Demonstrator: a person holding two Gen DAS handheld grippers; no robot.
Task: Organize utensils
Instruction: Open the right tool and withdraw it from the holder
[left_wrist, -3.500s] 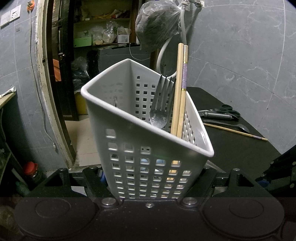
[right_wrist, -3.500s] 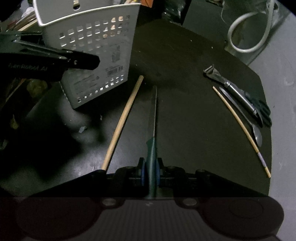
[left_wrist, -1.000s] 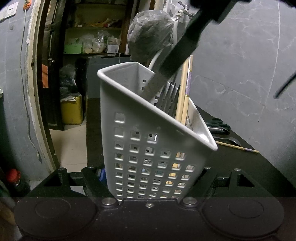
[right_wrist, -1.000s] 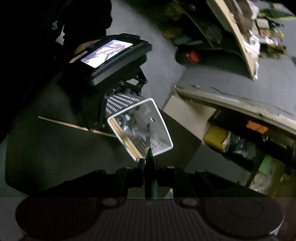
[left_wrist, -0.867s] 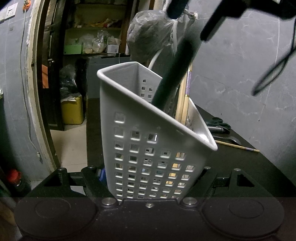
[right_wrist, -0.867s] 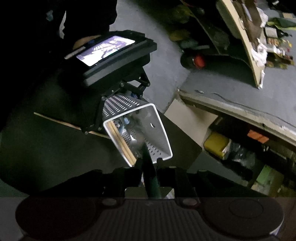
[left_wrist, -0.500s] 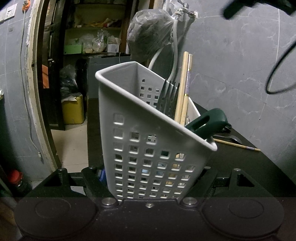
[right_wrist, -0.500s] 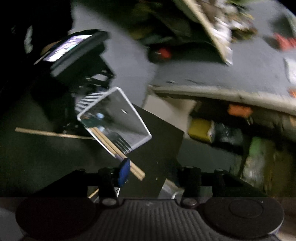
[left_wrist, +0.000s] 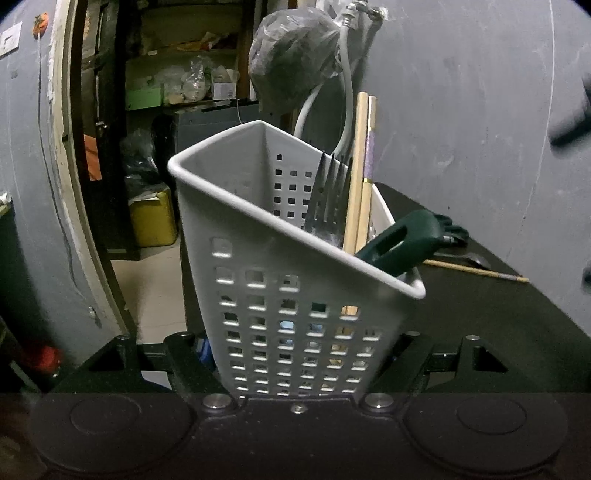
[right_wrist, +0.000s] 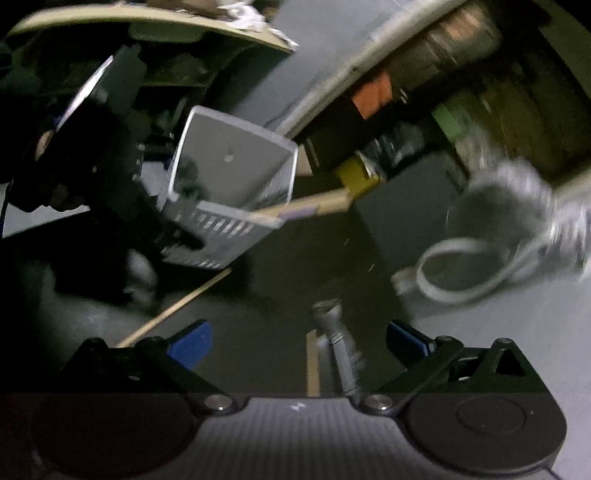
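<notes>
My left gripper (left_wrist: 295, 369) holds the white perforated basket (left_wrist: 295, 295) tilted, its jaws closing a little on the basket's base. Inside stand a fork (left_wrist: 328, 199), a pair of chopsticks (left_wrist: 364, 166) and a green-handled knife (left_wrist: 402, 240) whose handle leans over the rim. My right gripper (right_wrist: 299, 341) has its jaws opening wide, with nothing between the blue pads (right_wrist: 192, 343). It hangs over the black table (right_wrist: 295, 258), apart from the basket (right_wrist: 236, 173). A loose chopstick (right_wrist: 177, 306) lies beside the basket; a metal tool (right_wrist: 336, 332) and another chopstick (right_wrist: 312, 365) lie below the jaws.
On the table's far right lie a chopstick (left_wrist: 476, 271), a spoon (left_wrist: 476, 260) and dark scissors (left_wrist: 454, 232). A white hose (right_wrist: 461, 269) and a bagged bundle (left_wrist: 291, 62) hang at the grey wall. A doorway with cluttered shelves (left_wrist: 177, 92) opens behind the basket.
The right gripper let the green-handled knife drop into the basket, opened wide, rolled and swung away over the table. The left gripper and basket stayed nearly still.
</notes>
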